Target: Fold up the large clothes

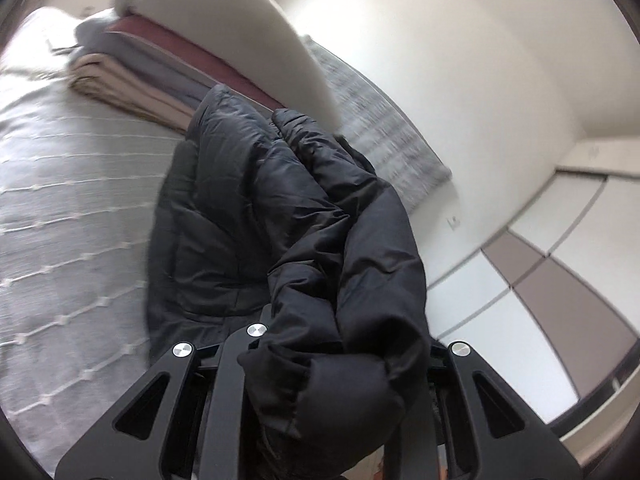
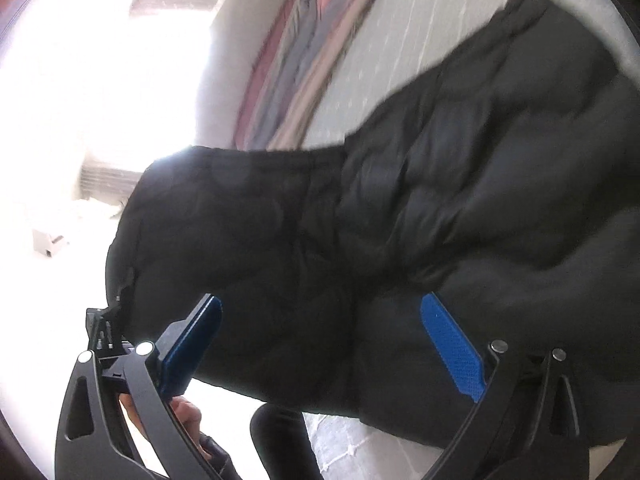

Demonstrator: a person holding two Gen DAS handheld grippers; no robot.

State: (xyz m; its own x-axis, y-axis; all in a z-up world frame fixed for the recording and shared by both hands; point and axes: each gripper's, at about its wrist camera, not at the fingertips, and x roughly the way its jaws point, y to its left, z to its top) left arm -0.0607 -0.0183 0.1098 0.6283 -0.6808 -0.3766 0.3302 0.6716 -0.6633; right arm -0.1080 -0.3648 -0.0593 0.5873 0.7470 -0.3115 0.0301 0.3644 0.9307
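A black puffer jacket (image 1: pixel 256 216) lies bunched on the grey quilted bed (image 1: pixel 60 208). My left gripper (image 1: pixel 320 360) is shut on a thick fold of the jacket near a cuff and holds it lifted; the fabric hides the fingertips. In the right wrist view the jacket (image 2: pixel 440 200) fills the frame. My right gripper (image 2: pixel 320 332) is open, its blue pads (image 2: pixel 452 344) spread wide on either side of the jacket's padded edge, not clamped.
A stack of folded clothes (image 1: pixel 160 64) in beige, grey and maroon with a white pillow (image 1: pixel 224 12) on top sits at the bed's far end. A wall (image 1: pixel 460 60) and wardrobe doors (image 1: pixel 540 272) stand to the right. The stack (image 2: pixel 304 56) shows blurred.
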